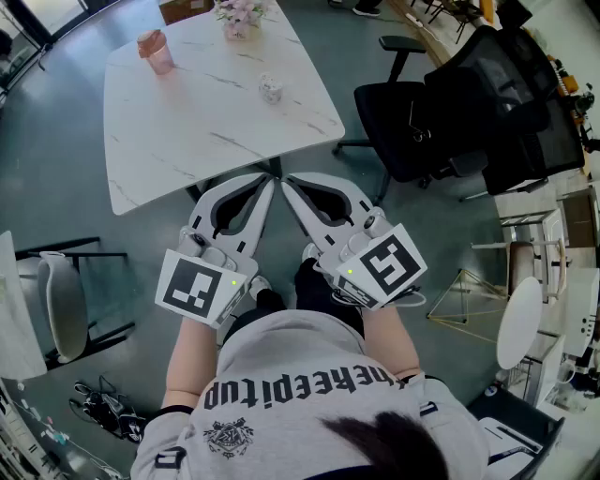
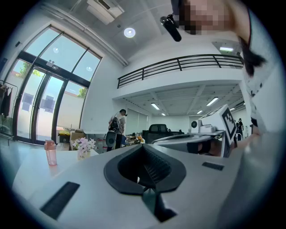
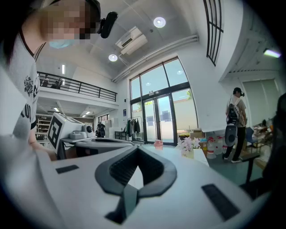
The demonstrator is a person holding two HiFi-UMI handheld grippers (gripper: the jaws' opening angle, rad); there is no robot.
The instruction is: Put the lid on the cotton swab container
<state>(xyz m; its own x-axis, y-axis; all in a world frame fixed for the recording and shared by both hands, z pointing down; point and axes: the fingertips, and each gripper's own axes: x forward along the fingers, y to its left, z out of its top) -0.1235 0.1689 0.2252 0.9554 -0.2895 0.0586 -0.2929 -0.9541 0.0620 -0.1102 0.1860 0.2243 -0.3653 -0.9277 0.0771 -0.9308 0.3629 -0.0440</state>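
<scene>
Left gripper and right gripper both have jaws together with nothing between them. They are held level side by side, tips close to each other, just short of the near edge of the white marble table.
Cotton swab container stands on the table straight ahead of both tips, well apart from them, bare tabletop all round it; whether its lid is on I cannot tell. Pink cup is farther ahead and to the left, flower vase at the far edge. Black office chair is ahead-right of the right gripper, beside the table corner. White chair is left of the left gripper. Grey-green floor lies open on both sides. Tall glazed doors stand beyond the table.
</scene>
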